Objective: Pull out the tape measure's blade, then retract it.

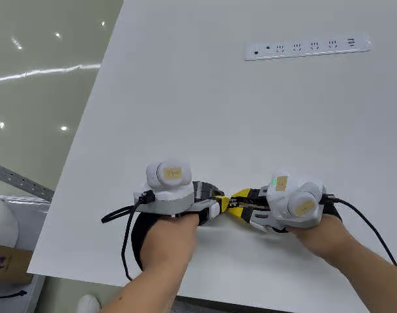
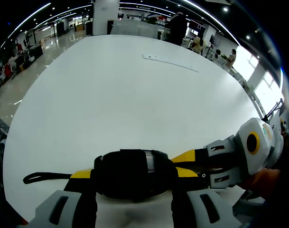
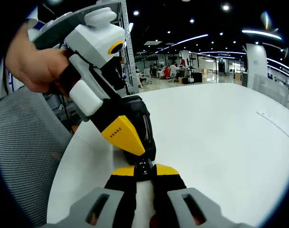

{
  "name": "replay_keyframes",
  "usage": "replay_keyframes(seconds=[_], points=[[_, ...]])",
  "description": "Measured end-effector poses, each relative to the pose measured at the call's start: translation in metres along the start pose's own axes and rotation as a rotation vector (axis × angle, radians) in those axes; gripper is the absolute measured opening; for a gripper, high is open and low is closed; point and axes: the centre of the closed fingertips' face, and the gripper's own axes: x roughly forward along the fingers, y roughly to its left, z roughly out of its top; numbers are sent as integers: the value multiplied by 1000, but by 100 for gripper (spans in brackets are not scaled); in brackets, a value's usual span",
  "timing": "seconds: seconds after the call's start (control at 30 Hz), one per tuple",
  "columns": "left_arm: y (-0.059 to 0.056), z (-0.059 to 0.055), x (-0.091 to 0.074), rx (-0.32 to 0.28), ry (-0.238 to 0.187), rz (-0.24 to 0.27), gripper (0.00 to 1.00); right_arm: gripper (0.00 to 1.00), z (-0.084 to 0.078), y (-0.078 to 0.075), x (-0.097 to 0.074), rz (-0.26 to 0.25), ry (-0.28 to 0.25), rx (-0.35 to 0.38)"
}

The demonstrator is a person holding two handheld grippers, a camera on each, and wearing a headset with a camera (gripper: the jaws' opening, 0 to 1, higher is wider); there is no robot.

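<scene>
The black tape measure [image 2: 134, 172] sits between the jaws of my left gripper [image 2: 135, 176], which is shut on its case. Its black wrist strap [image 2: 44, 177] trails off to the left on the table. In the head view both grippers meet near the table's front edge: left gripper [image 1: 211, 203], right gripper [image 1: 238, 207]. In the right gripper view the tape measure [image 3: 140, 124] stands just ahead, and my right gripper [image 3: 145, 170] is shut on the blade's end hook [image 3: 144, 165] at the case mouth. Almost no blade shows between them.
The white table [image 1: 205, 98] stretches away ahead. A white power strip [image 1: 307, 47] lies at the far right. The table's left edge drops to a shiny floor [image 1: 35, 78]. A grey mesh chair [image 3: 21, 156] stands behind the left hand.
</scene>
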Motion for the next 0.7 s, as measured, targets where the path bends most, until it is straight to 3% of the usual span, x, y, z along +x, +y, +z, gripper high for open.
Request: replay_keyframes(seconds=[0.33,0.43,0.7], points=[[1,1,1,12,-13,-8,61,12,0,-1,1,-1,8,-6],[2,2,0,5,-23,-22,62,13,-1,2,0,-4,10,-67],[0,2,-2,12,-23,-36,63,15,-1,1,0,-2,29,-36]])
